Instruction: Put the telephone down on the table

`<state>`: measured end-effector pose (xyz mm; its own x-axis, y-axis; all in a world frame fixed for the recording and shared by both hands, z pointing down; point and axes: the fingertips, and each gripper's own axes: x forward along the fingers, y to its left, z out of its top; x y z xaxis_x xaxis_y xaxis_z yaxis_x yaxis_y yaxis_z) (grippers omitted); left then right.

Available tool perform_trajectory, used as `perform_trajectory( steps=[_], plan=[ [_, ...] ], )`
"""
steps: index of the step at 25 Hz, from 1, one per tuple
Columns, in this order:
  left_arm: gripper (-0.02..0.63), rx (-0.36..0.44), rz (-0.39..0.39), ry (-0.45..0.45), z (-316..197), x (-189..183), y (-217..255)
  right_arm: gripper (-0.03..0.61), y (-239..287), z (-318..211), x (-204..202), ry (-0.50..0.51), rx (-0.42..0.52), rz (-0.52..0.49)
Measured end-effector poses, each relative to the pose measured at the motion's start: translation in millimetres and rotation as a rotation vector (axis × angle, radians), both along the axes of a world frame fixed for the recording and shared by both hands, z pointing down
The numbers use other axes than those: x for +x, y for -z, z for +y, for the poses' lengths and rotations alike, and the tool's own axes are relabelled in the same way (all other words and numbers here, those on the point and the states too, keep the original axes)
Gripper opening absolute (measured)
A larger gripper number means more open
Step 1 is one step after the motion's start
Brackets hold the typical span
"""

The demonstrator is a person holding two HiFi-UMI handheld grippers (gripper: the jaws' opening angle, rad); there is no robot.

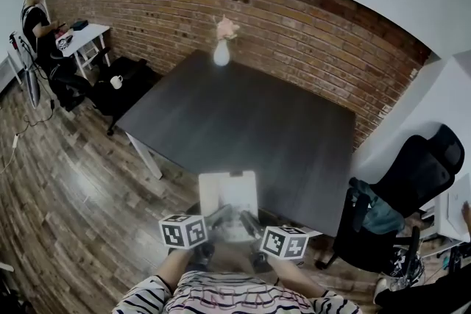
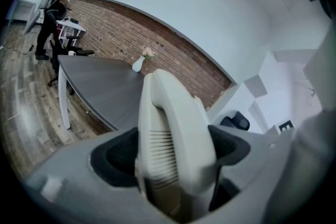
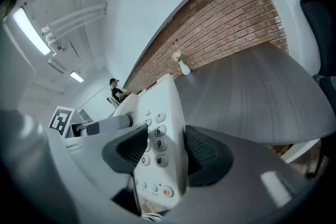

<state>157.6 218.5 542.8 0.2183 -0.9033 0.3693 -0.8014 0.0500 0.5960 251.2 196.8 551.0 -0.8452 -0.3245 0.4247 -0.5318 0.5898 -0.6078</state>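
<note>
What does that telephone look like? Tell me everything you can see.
The telephone is a cream plastic desk set, with the handset on its left and number keys on its right. The left gripper and right gripper clamp its sides, holding it in the air at the dark table's near edge.

The dark table carries a white vase, seemingly with flowers, at its far edge.

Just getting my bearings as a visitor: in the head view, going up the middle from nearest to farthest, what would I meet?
Striped shirt → left gripper and right gripper, side by side → telephone → table → vase → brick wall.
</note>
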Motion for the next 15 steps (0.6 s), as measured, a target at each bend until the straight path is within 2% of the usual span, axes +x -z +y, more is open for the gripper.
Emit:
perform_trajectory(
  steps=[11,15],
  plan=[
    [0.414,0.006,-0.019,-0.032,-24.6,-159.7,12.5,0.219,10.8,-21.9,-158.7,-0.032,-0.005,-0.029],
    [0.414,-0.006,-0.031,-0.042,-23.2,-205.7,13.7,0.216,10.6,-20.1,-204.2,-0.044,-0.019,-0.046]
  ],
)
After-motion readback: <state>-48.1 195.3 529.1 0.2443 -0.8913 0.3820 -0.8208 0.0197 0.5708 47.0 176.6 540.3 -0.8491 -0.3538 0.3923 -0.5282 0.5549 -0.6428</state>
